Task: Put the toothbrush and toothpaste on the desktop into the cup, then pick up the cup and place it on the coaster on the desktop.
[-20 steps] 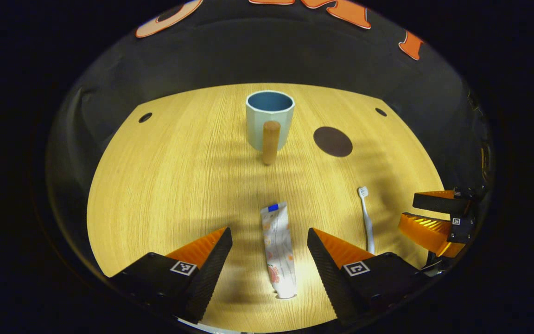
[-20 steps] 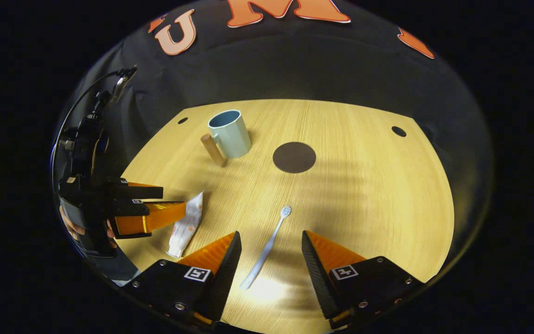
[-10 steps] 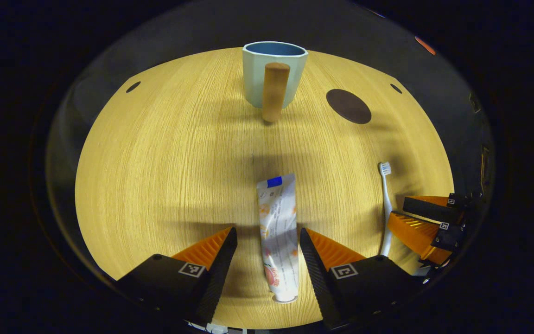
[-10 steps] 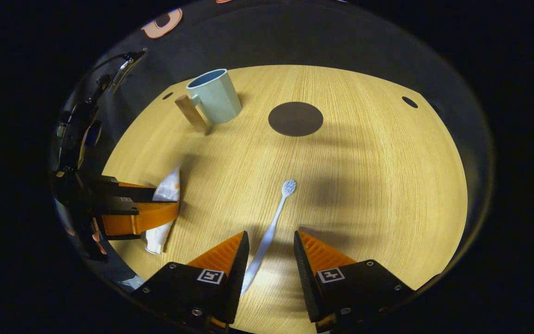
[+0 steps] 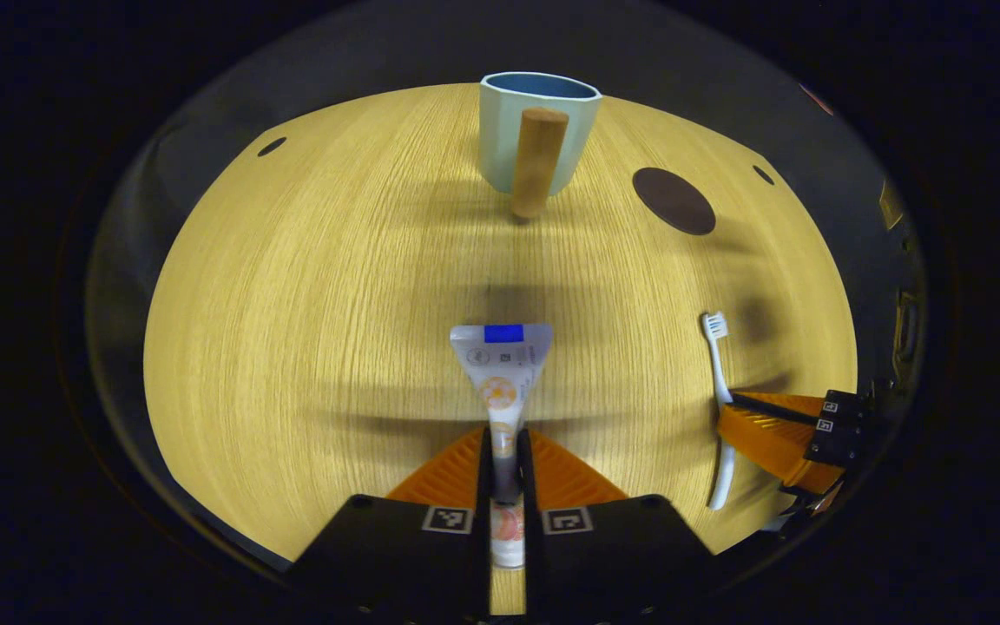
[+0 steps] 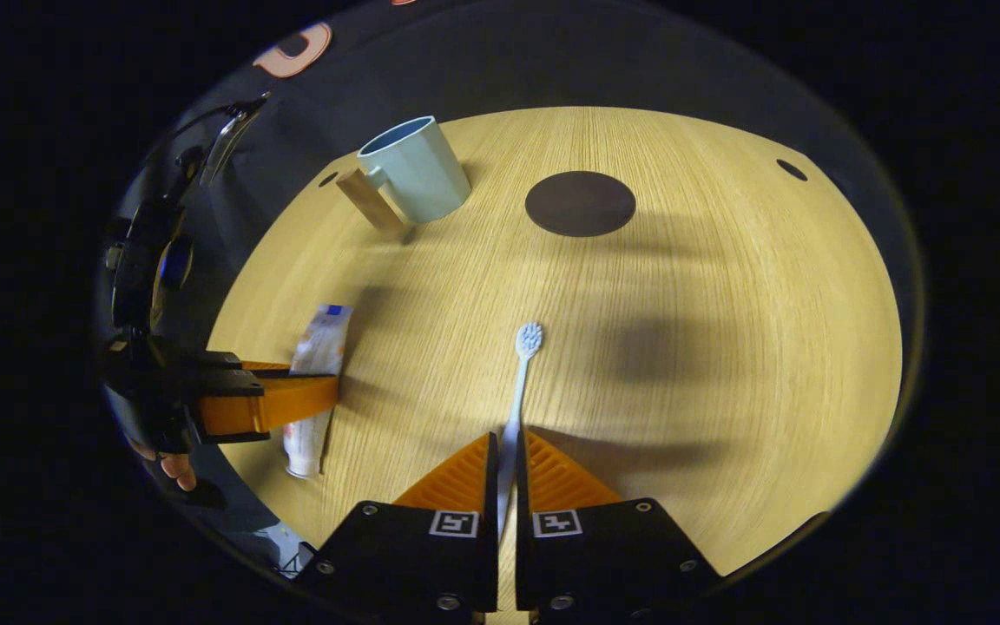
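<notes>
In the left gripper view my left gripper (image 5: 504, 447) is shut on the white toothpaste tube (image 5: 501, 360), which sticks out forward with its flat blue-marked end ahead. In the right gripper view my right gripper (image 6: 507, 451) is shut on the handle of the white toothbrush (image 6: 522, 369), bristle head pointing away. The pale blue cup (image 5: 535, 130) with a wooden handle stands upright at the far side of the table; it is also at the upper left in the right gripper view (image 6: 413, 169). The dark round coaster (image 6: 580, 203) lies to its right, bare.
The light wooden table (image 5: 309, 286) has small dark holes near its far corners. Black cloth walls close it in. In the right gripper view the left gripper (image 6: 313, 399) and a hand's fingers (image 6: 172, 464) sit at the left edge.
Both grippers went from wide open to shut, the left onto the toothpaste tube and the right onto the toothbrush handle. Both also came lower and nearer to the table.
</notes>
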